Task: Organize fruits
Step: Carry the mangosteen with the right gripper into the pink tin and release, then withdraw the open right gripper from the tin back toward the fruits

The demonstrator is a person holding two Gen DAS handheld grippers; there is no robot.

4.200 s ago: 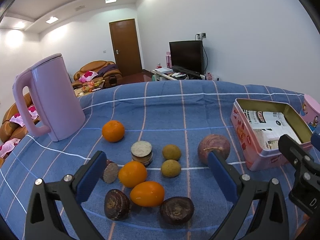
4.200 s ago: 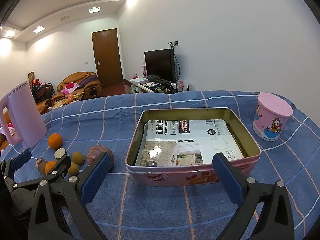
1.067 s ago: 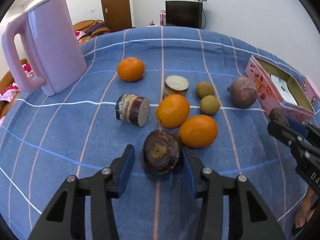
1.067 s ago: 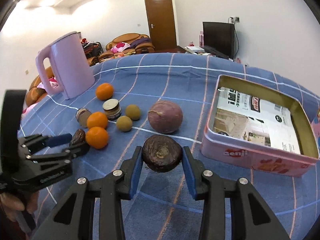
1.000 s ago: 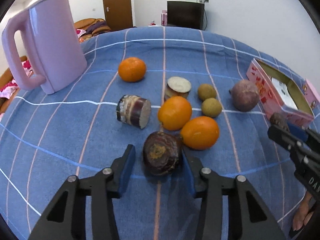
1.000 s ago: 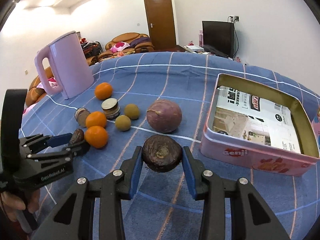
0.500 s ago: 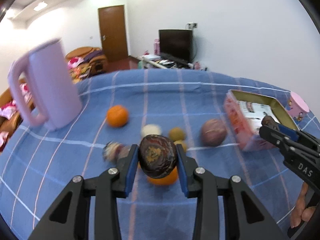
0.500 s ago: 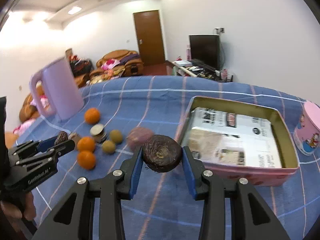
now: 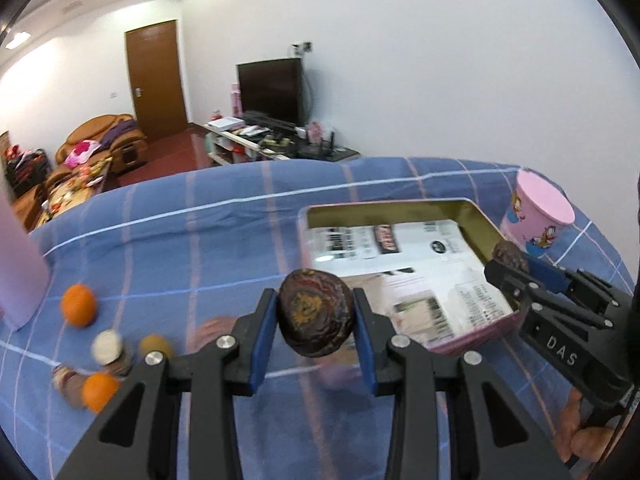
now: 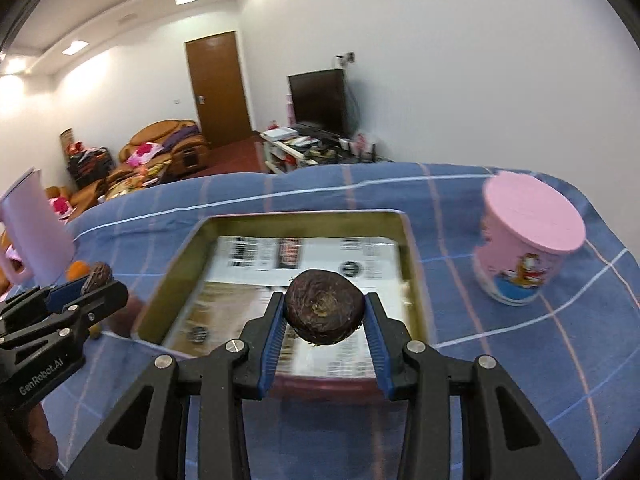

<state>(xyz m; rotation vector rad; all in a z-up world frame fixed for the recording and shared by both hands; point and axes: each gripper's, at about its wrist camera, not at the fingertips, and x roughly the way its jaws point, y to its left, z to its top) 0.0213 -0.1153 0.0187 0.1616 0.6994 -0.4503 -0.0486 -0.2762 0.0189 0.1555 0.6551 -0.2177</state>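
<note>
Each hand carries a dark brown wrinkled fruit. My left gripper (image 9: 315,316) is shut on one dark fruit (image 9: 315,313), held in the air just left of the pink tin (image 9: 472,336). My right gripper (image 10: 325,312) is shut on the other dark fruit (image 10: 325,312), held over the near part of the pink tin (image 10: 176,276), whose floor is lined with printed paper. On the cloth to the left lie two oranges (image 9: 78,310), a small greenish fruit (image 9: 155,345) and cut dark pieces, all blurred.
A blue checked cloth (image 9: 224,240) covers the table. A pink lidded cup (image 10: 528,240) stands right of the tin. A pink kettle (image 10: 36,224) stands at the far left. A person's fingers (image 9: 588,436) hold the right gripper's handle.
Both grippers have swung to the right with their dark fruits, the left one lifting its fruit off the cloth. The tin now lies under the right gripper and beside the left.
</note>
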